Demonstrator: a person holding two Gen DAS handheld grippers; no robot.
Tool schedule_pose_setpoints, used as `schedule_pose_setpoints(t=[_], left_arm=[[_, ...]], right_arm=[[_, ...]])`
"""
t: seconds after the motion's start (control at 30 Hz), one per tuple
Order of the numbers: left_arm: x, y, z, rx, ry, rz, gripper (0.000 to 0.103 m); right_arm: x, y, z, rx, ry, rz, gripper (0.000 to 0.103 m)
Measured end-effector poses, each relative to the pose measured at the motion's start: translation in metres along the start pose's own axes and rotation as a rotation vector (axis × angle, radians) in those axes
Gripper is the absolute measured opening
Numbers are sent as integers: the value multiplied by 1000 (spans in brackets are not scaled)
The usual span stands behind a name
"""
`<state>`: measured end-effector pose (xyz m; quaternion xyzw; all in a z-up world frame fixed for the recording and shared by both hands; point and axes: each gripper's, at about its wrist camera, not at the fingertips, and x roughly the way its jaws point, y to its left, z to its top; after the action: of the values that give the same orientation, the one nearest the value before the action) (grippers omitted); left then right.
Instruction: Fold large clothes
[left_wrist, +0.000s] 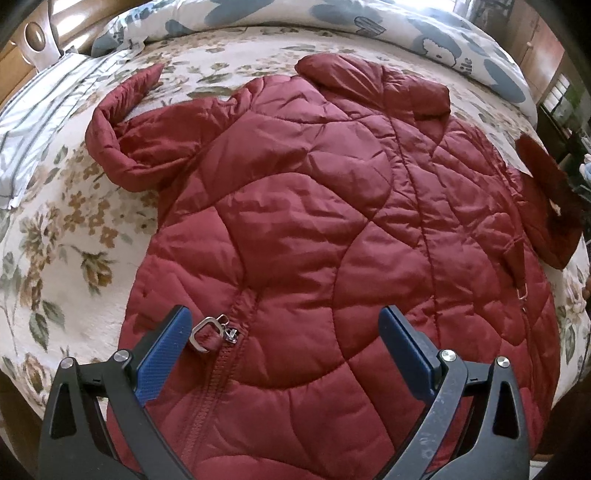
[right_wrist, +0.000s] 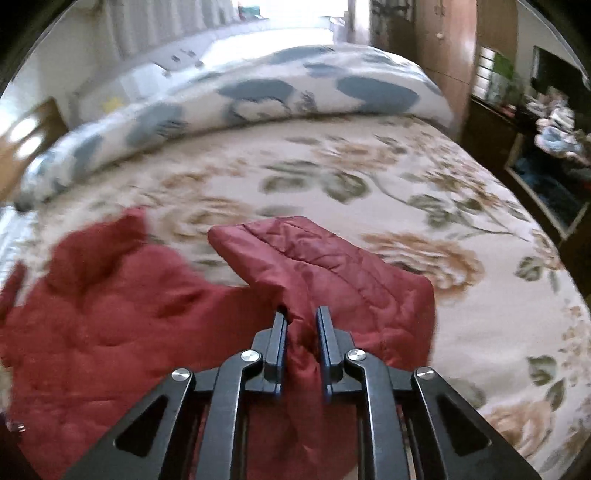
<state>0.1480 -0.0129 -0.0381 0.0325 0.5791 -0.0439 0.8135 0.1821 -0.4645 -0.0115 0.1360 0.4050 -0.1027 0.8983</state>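
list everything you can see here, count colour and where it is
jacket: one, dark red quilted, spread flat across the bed, one sleeve lifted in the right claw
zipper pull: one, silver ring on the jacket, beside the left claw's left finger
bedspread: one, cream with brown and green flowers, under the jacket
duvet: one, white with blue patches, bunched along the far edge of the bed
striped cloth: one, white and grey, at the left side of the bed
wooden cabinets: brown, beyond the bed on the right; count unclear
left claw: one, black with blue pads, open above the jacket's lower part
right claw: one, black, shut on the jacket sleeve
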Motion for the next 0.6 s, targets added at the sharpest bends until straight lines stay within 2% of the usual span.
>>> schedule_pose_setpoints(t=[0.13,0.3,0.6], left_arm=[[3,7,-1,-21,16,-25,101],[4,19,-1,-62,36,-80,101],[0,42,10,-143,36,-305,101]], right_arm=[[-17,39,-11,6,-24,191,14],[-23,93,-32,-34,1,347,13],[-8,174,-65,-138,93,556,13]])
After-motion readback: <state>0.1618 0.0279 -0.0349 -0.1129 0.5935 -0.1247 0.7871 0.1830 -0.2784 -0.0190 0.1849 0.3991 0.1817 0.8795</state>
